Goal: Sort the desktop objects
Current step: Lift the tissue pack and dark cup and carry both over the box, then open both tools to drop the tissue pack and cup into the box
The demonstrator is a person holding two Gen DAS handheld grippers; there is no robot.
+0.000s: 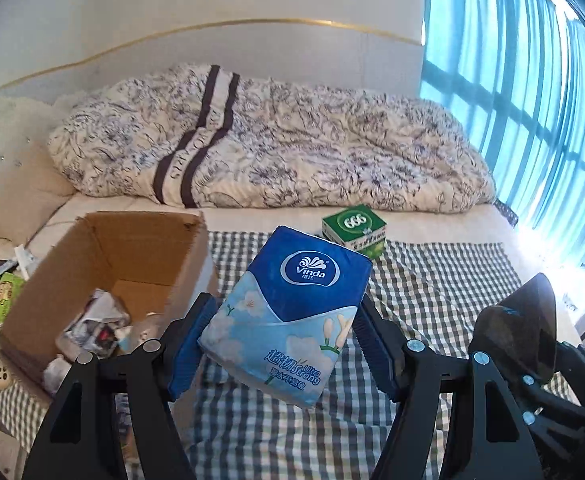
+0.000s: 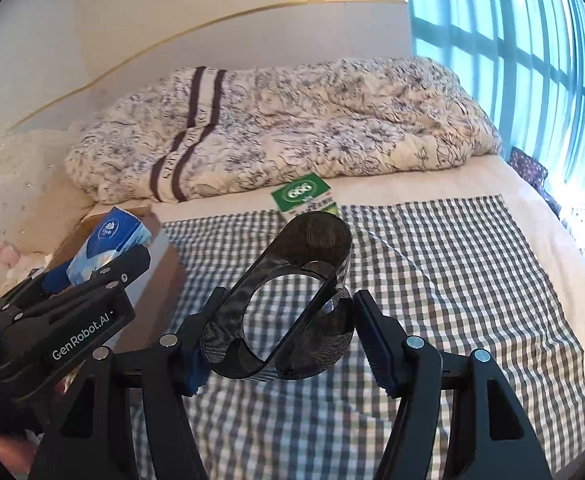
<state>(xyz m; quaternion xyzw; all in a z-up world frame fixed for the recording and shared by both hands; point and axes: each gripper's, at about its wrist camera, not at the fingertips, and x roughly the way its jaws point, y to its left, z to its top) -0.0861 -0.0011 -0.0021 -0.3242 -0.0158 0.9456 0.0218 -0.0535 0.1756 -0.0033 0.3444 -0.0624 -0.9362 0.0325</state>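
- The bed (image 1: 432, 224) is the work surface, with a rumpled floral duvet (image 1: 272, 140) along the wall side and a checked cloth (image 2: 432, 280) spread over the near part.
- A cardboard box (image 1: 104, 248) stands open at the left edge of the checked cloth; it holds crumpled wrappers and small packets, too jumbled to name singly. It looks like the place where the sorted items go.
- The tissue pack (image 1: 292, 320), blue with a Vinda label, is held up off the cloth in the left gripper (image 1: 280, 340), whose jaws are pressed against its two sides. It hangs just right of the box, not yet over the opening.
- The step in hand seems to be carrying held items to the box; the next move calls for swinging the tissue pack left over the rim and letting it drop inside.
- The dark glossy case (image 2: 292, 300), an open-ended oval shell, sits between the jaws of the right gripper (image 2: 284, 340), lifted above the cloth; the left pad touches it, but I cannot tell whether the right one does.
- A small green box (image 1: 354, 230) marked 666 rests on the far edge of the cloth, untouched, well apart from the cardboard box.
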